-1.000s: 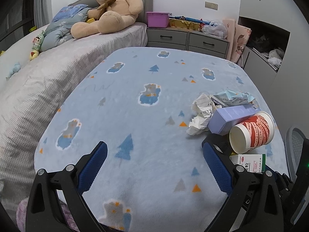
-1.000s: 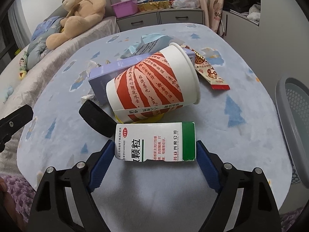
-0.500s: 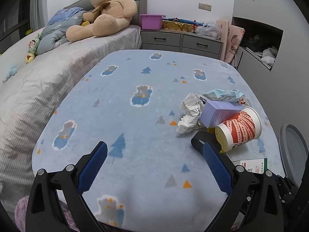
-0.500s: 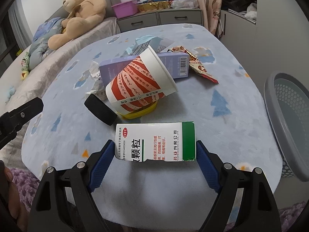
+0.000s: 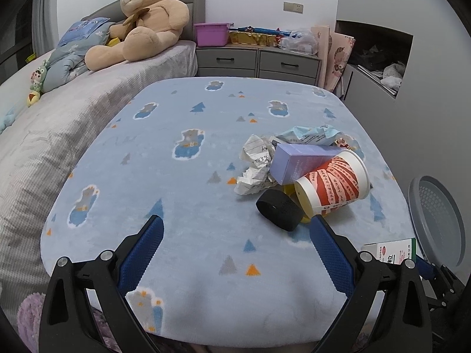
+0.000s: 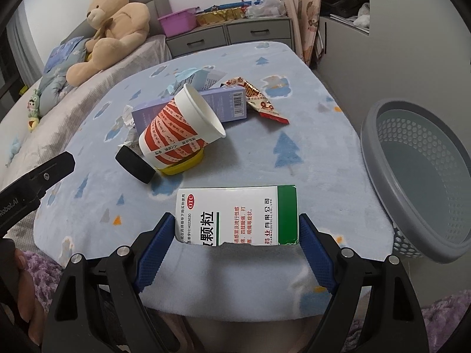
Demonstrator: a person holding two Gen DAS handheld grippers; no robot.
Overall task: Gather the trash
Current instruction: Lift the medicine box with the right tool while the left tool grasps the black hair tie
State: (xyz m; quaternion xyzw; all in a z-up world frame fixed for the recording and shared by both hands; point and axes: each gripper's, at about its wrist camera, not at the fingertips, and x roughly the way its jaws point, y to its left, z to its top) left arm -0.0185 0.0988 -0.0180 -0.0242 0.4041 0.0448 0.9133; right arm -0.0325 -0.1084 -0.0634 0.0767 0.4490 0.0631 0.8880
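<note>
Green-and-white cardboard medicine box (image 6: 235,216) is clamped w/ its ends between the right gripper (image 6: 237,236) jaws, held level over the near edge of the blue tree-print table (image 6: 294,117), beside the grey perforated plastic basket (image 6: 418,176). Left gripper (image 5: 235,248) hovers low over the table, jaws spread wide w/ nothing in them, pointing twd the red-striped paper cup (image 5: 332,186) pile.

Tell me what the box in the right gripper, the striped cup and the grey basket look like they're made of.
Box: thin printed cardboard, slightly glossy, with a torn ragged bottom edge.
Striped cup: paper, judging by its matte white inside and rolled rim.
Grey basket: probably moulded plastic, smooth and matte, with regular perforations in the wall.
</note>
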